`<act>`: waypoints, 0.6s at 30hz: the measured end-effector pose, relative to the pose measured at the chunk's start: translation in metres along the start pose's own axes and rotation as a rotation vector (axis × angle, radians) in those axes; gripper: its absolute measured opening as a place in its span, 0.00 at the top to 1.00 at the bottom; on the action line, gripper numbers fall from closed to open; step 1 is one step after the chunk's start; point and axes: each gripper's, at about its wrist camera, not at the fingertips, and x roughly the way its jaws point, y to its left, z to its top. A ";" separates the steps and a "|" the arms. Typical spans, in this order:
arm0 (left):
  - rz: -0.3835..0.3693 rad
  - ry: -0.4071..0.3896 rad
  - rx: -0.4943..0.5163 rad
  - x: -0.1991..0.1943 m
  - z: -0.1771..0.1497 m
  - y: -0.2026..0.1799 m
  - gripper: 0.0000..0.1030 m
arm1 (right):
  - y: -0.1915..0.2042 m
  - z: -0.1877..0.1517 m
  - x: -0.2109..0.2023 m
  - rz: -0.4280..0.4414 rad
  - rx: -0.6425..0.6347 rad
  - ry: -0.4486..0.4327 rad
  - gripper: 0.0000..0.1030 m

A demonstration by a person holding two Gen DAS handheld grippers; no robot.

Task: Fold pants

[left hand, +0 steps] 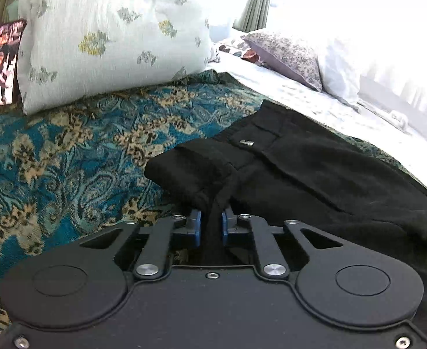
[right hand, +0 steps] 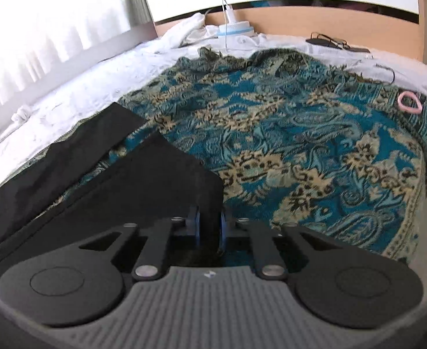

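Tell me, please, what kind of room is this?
Most likely a bedroom. The black pants lie on a patterned blanket spread over a bed with white sheets, pillows lean at one end, and a wooden headboard runs behind.

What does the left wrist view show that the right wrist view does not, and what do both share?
Left wrist only: the pants' waistband with its metal clasp, a floral pillow and the left gripper pinching fabric. Right wrist only: the two leg ends, a pink ring and the right gripper. Both: the black pants on the teal patterned throw.
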 end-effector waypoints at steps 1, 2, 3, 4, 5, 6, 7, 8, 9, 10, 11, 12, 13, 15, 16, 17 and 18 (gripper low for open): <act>0.002 -0.005 0.011 -0.003 0.001 -0.001 0.89 | 0.001 0.001 -0.003 0.002 -0.012 -0.002 0.86; 0.003 -0.009 0.020 -0.006 0.003 -0.003 0.89 | 0.001 0.003 -0.006 0.000 -0.024 -0.003 0.86; 0.004 -0.011 0.029 -0.009 0.004 -0.004 0.89 | 0.003 0.004 -0.008 -0.006 -0.039 -0.003 0.86; 0.005 -0.012 0.033 -0.012 0.005 -0.004 0.89 | 0.005 0.005 -0.011 -0.013 -0.060 -0.002 0.85; 0.005 -0.013 0.034 -0.016 0.007 -0.004 0.89 | 0.007 0.006 -0.013 -0.021 -0.077 -0.004 0.85; 0.001 -0.015 0.035 -0.020 0.009 -0.005 0.89 | 0.008 0.007 -0.016 -0.029 -0.096 -0.007 0.85; -0.005 -0.021 0.041 -0.025 0.010 -0.004 0.89 | 0.009 0.008 -0.018 -0.036 -0.112 -0.011 0.84; -0.007 -0.029 0.053 -0.029 0.011 -0.004 0.89 | 0.010 0.008 -0.020 -0.042 -0.128 -0.014 0.84; -0.005 -0.034 0.070 -0.032 0.013 -0.004 0.89 | 0.011 0.009 -0.021 -0.047 -0.140 -0.017 0.83; -0.004 -0.033 0.082 -0.033 0.013 -0.004 0.89 | 0.011 0.009 -0.021 -0.054 -0.152 -0.020 0.83; 0.000 -0.026 0.089 -0.031 0.013 -0.004 0.89 | 0.011 0.010 -0.020 -0.065 -0.161 -0.022 0.81; 0.006 -0.015 0.089 -0.028 0.013 -0.003 0.89 | 0.009 0.010 -0.017 -0.077 -0.166 -0.019 0.80; 0.011 0.002 0.081 -0.024 0.012 -0.001 0.89 | 0.007 0.010 -0.012 -0.088 -0.161 -0.005 0.80; 0.021 0.030 0.066 -0.016 0.008 0.002 0.89 | 0.000 0.009 0.001 -0.111 -0.133 0.032 0.80; 0.025 0.041 0.063 -0.014 0.005 0.003 0.89 | -0.004 0.006 0.006 -0.122 -0.118 0.048 0.80; 0.027 0.051 0.064 -0.011 0.002 0.004 0.88 | -0.009 0.004 0.010 -0.126 -0.105 0.061 0.75; 0.031 0.057 0.069 -0.009 -0.001 0.004 0.87 | -0.014 0.003 0.013 -0.120 -0.085 0.070 0.60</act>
